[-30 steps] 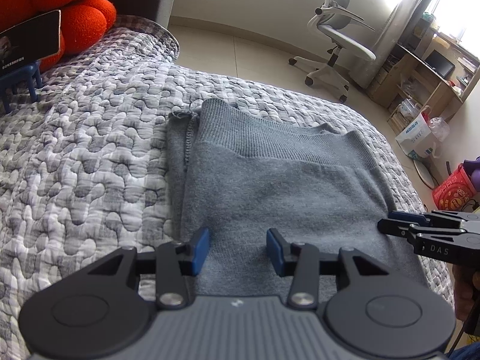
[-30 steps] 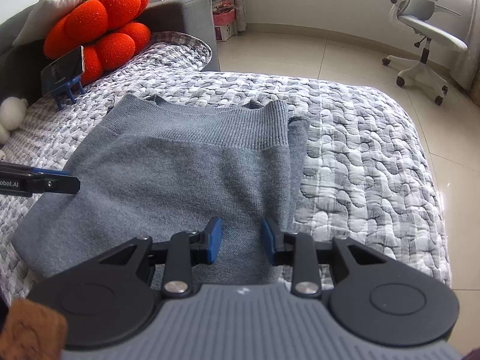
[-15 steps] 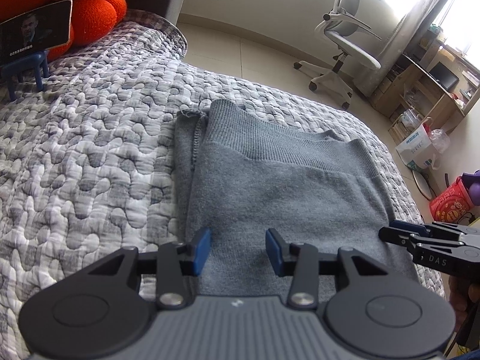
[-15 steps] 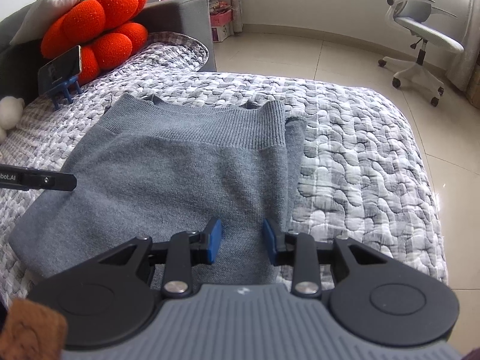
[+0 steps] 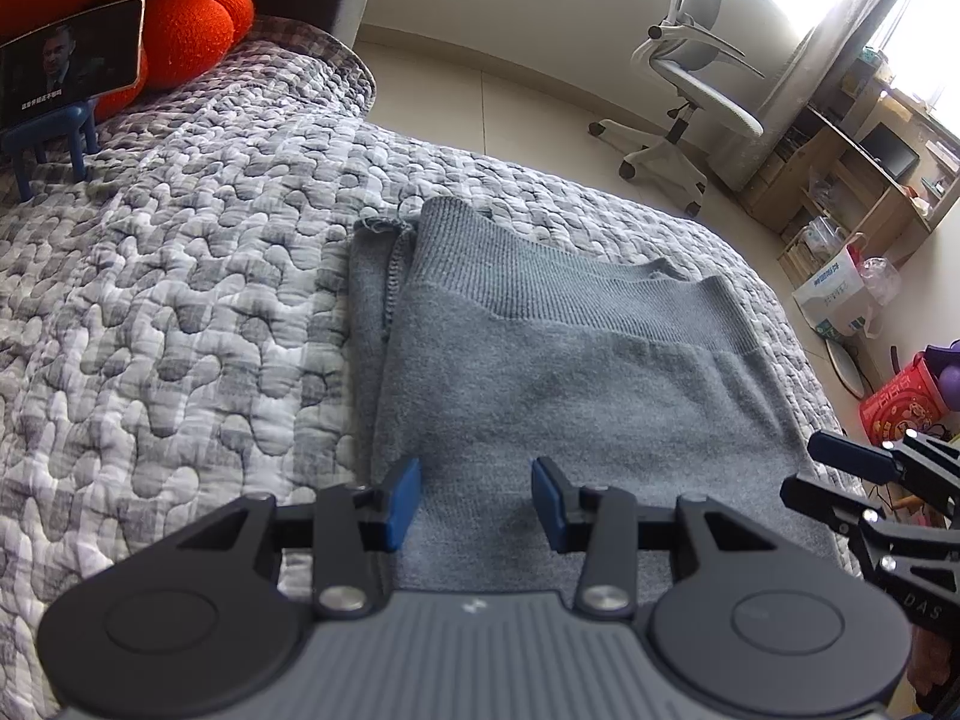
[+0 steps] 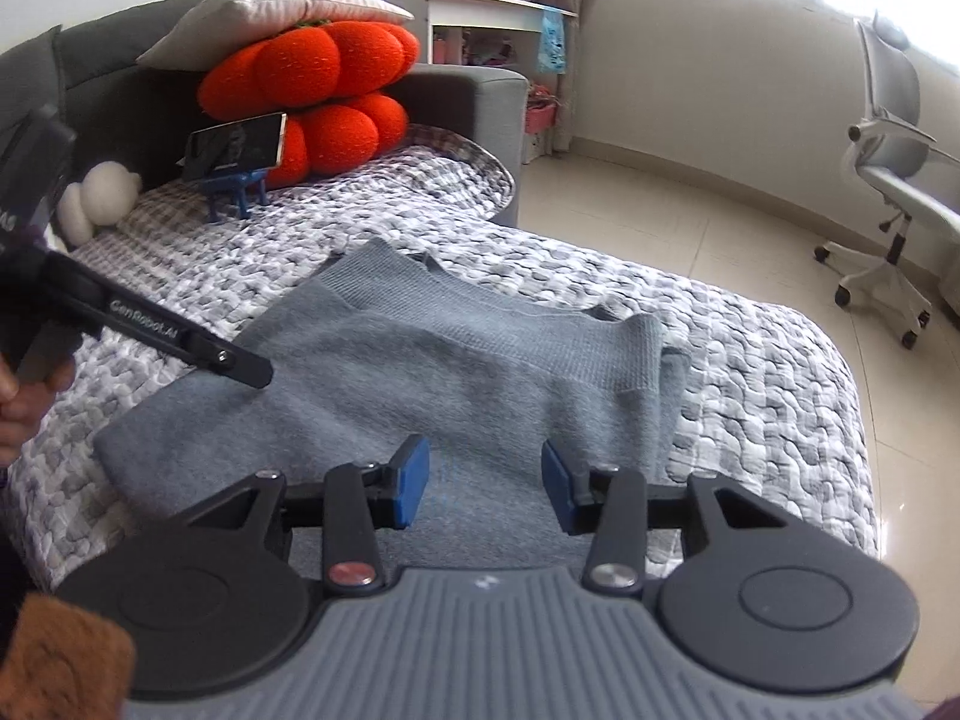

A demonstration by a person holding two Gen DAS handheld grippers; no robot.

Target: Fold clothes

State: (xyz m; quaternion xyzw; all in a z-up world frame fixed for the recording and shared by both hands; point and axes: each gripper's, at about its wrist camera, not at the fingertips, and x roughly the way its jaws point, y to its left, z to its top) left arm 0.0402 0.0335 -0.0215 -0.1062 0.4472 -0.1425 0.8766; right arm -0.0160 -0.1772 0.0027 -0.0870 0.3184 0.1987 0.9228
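Note:
A grey knitted sweater lies folded flat on the quilted bed, ribbed hem towards the far side; it also shows in the right wrist view. My left gripper is open and empty, above the sweater's near left edge. My right gripper is open and empty, above the sweater's near right part. The right gripper's fingers show at the right edge of the left wrist view. The left gripper's arm reaches in from the left in the right wrist view.
The grey-and-white quilt covers the bed. A phone on a blue stand, red cushions and a white plush toy sit at the headboard. An office chair and a desk stand beyond the bed.
Both grippers have risen and tilted upward, so more of the room shows. The sweater has not moved. Both grippers stay open.

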